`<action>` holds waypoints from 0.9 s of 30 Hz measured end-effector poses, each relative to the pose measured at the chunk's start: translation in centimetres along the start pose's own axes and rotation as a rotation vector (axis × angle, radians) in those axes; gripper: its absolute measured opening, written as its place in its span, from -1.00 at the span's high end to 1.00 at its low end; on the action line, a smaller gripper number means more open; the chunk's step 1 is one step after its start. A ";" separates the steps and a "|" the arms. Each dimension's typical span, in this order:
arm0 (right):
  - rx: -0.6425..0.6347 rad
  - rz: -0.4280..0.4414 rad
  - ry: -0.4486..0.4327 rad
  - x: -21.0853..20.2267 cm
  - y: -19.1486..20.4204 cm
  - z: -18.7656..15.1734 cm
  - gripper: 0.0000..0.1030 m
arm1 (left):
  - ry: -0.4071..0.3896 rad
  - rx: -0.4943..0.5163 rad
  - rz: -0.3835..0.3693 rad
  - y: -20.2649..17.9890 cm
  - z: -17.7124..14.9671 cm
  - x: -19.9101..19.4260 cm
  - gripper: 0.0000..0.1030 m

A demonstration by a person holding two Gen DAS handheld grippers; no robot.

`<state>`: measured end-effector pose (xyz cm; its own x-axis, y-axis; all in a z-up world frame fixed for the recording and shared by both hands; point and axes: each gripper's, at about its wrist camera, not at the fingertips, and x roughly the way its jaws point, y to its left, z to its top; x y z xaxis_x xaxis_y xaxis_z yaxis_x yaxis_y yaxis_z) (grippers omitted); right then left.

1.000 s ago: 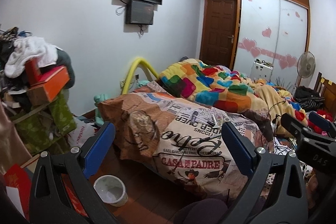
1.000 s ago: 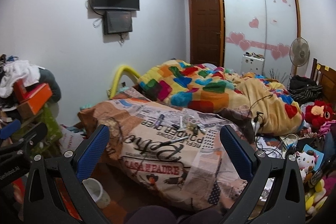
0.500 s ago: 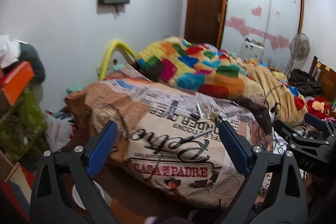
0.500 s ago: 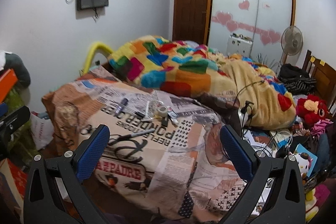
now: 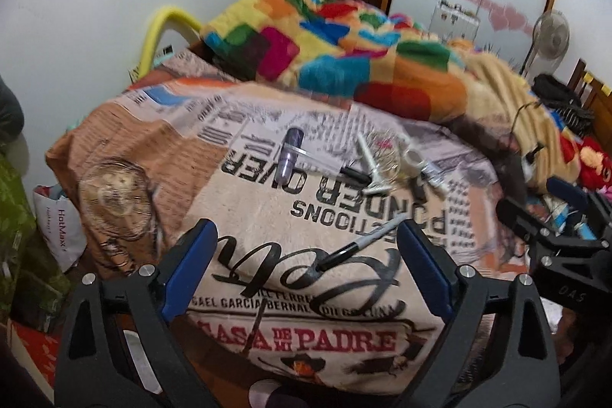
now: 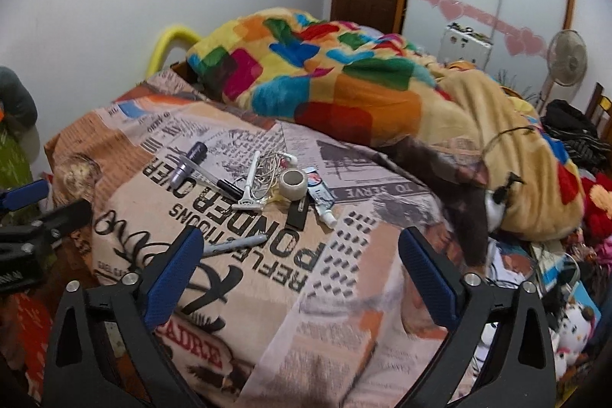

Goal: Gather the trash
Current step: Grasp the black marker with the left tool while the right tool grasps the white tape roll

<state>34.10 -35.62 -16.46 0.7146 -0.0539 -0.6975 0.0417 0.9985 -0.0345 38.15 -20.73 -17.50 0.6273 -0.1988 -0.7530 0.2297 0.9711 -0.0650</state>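
Both grippers have dropped closer over the printed bedspread (image 6: 244,293), whose near edge falls away below me. I see the right gripper (image 6: 302,266) and the left gripper (image 5: 306,255) spread wide, empty; right just narrowed slightly. Marker (image 5: 359,245) lies between left's fingertips; the razor (image 6: 246,184) clutter is farther ahead.

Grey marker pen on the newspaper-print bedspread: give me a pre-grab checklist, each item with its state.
1. Left gripper open and holding nothing: ok.
2. Right gripper open and holding nothing; its jaws have just been closing a little: ok.
3. Grey marker pen with black cap lies alone on the newspaper-print bedspread, apart from the pile: ok.
4. Marker sits between the left gripper's fingers in the left wrist view: ok.
5. White disposable razor, roll of white tape and tangled white earphones lie touching in a pile, hard to pick singly: not ok.
6. Trash container in view: cannot tell.
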 end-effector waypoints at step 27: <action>-0.036 0.142 0.144 14.7 -1.0 3.3 0.09 | 0.225 0.135 -0.206 -3.9 -1.1 13.8 -0.08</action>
<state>46.88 -37.42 -24.35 0.6043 0.0865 -0.7920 -0.0794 0.9957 0.0481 45.16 -27.16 -28.36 0.3805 -0.3401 -0.8600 0.4405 0.8843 -0.1548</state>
